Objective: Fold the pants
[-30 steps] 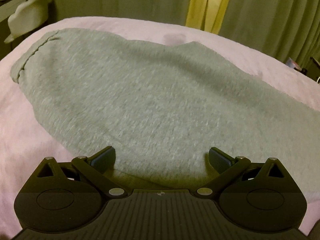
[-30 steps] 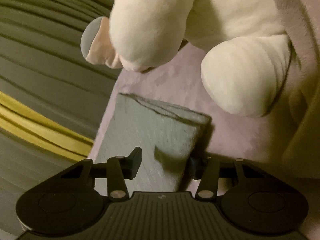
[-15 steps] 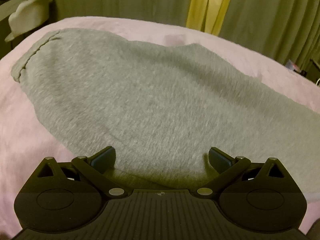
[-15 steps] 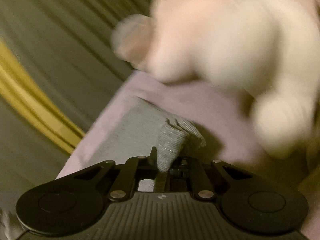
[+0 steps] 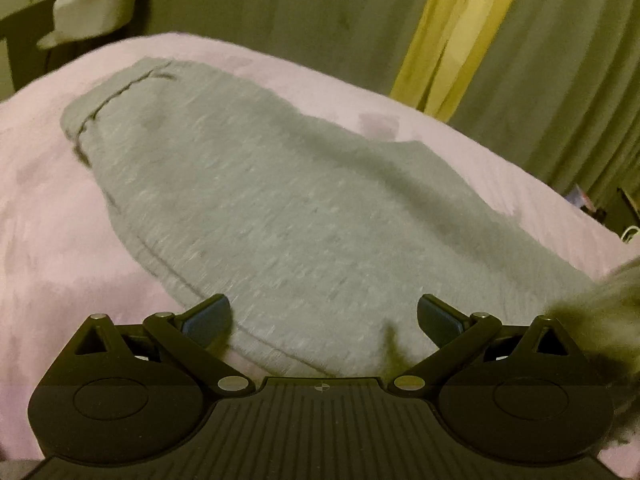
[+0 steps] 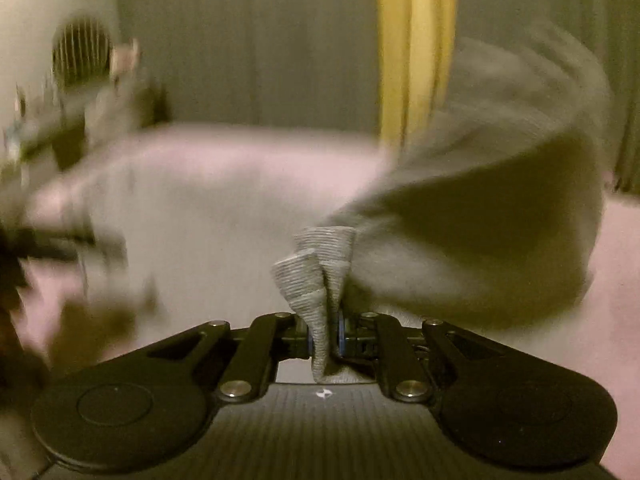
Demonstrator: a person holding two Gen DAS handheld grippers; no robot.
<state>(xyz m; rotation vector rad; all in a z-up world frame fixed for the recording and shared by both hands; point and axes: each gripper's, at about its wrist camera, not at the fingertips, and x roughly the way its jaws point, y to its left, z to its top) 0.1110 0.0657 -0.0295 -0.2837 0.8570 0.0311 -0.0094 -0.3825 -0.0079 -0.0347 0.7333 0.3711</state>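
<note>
pants [image 6: 320,280] cuff pinched in right tongs [image 6: 325,338], lifted

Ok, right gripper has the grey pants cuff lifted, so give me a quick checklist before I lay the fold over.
1. Right gripper shut on the ribbed cuff of the grey knit pants: ok.
2. Cuff seated deep between the pads: ok, fabric pokes out behind them.
3. Left gripper open, nothing pinched: ok.
4. Pants body flat on the pink bed cover: ok.
5. Landing edge alignment: cannot tell, right wrist view is blurred.
</note>
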